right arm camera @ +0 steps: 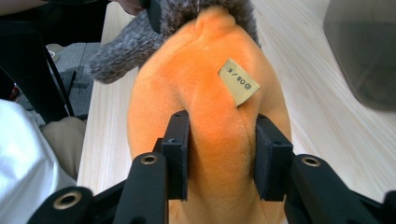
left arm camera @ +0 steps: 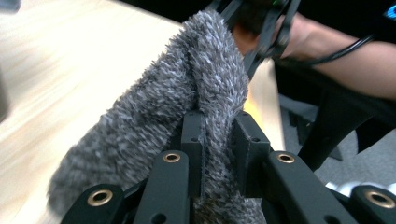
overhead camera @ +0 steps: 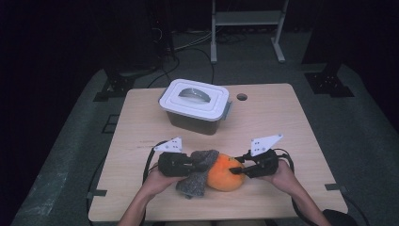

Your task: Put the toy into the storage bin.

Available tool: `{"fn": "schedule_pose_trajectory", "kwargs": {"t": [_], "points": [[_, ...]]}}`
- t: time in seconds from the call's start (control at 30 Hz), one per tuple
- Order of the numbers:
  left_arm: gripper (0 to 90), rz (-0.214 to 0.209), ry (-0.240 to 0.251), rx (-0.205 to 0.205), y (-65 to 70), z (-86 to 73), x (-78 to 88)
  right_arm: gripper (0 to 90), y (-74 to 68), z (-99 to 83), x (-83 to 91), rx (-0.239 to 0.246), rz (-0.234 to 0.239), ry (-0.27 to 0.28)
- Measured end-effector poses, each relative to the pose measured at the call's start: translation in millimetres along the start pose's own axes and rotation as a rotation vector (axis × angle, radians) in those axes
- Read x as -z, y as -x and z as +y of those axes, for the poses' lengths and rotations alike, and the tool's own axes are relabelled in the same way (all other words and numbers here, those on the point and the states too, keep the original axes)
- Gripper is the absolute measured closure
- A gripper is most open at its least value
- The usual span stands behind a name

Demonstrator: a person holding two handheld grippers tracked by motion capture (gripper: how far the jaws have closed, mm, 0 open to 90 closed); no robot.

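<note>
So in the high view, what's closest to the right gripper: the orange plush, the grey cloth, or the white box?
1. Orange plush: squeezed in the right gripper.
2. Grey cloth: on the plush's left side.
3. White box: far back on the table.

Dark room around me. I sit at a pale rectangular wooden table [overhead camera: 282, 117] on grey floor [overhead camera: 367, 122]. White metal frame legs [overhead camera: 247, 28] stand beyond; black cables [overhead camera: 188, 52] trail across it.
</note>
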State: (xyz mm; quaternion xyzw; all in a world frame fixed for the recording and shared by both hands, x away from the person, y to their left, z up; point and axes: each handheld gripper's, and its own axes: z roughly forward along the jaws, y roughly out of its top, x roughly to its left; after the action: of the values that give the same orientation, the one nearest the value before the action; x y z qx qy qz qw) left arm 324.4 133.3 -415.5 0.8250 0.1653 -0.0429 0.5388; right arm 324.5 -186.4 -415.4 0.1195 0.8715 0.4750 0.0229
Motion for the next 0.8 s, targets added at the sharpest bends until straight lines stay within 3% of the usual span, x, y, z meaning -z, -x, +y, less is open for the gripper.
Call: {"fn": "schedule_pose_trajectory", "kwargs": {"t": [0.1, 0.2, 0.27, 0.37, 0.4, 0.5, 0.6, 0.7, 0.8], "points": [[76.4, -0.013, 0.004, 0.02, -1.5, -3.3, -3.1, 53.9, 5.2, -5.5, 6.9, -0.028, -0.004, -0.013], [76.4, -0.018, 0.0, -0.002, 5.5, 3.2, -8.3, 35.2, 2.1, 2.4, 9.6, -0.053, -0.04, -0.057], [76.4, -0.032, 0.0, -0.01, 8.4, 5.5, -10.7, 31.2, -5.5, 10.5, 12.2, -0.027, -0.061, -0.086], [76.4, -0.056, -0.003, -0.025, 13.9, 9.3, -16.0, 29.0, -15.6, 17.0, 12.2, -0.014, -0.049, -0.061], [76.4, -0.053, -0.008, -0.032, 15.5, 10.5, -17.3, 29.7, -18.0, 18.3, 9.7, -0.005, -0.057, -0.075], [76.4, -0.049, -0.001, -0.033, 16.5, 13.1, -15.0, 46.9, -17.2, 14.8, 6.7, 0.017, -0.063, -0.079], [76.3, -0.053, 0.028, -0.041, 18.2, 19.2, -10.1, 57.5, -15.7, 10.1, 7.4, 0.045, -0.007, -0.039], [76.3, -0.056, 0.042, -0.056, 20.3, 25.0, -5.9, 60.7, -23.3, 13.5, 2.3, 0.123, 0.024, -0.006], [76.3, -0.06, 0.07, -0.052, 20.5, 27.3, 1.7, 60.9, -22.8, 14.9, 0.9, 0.127, 0.04, 0.031]]}}
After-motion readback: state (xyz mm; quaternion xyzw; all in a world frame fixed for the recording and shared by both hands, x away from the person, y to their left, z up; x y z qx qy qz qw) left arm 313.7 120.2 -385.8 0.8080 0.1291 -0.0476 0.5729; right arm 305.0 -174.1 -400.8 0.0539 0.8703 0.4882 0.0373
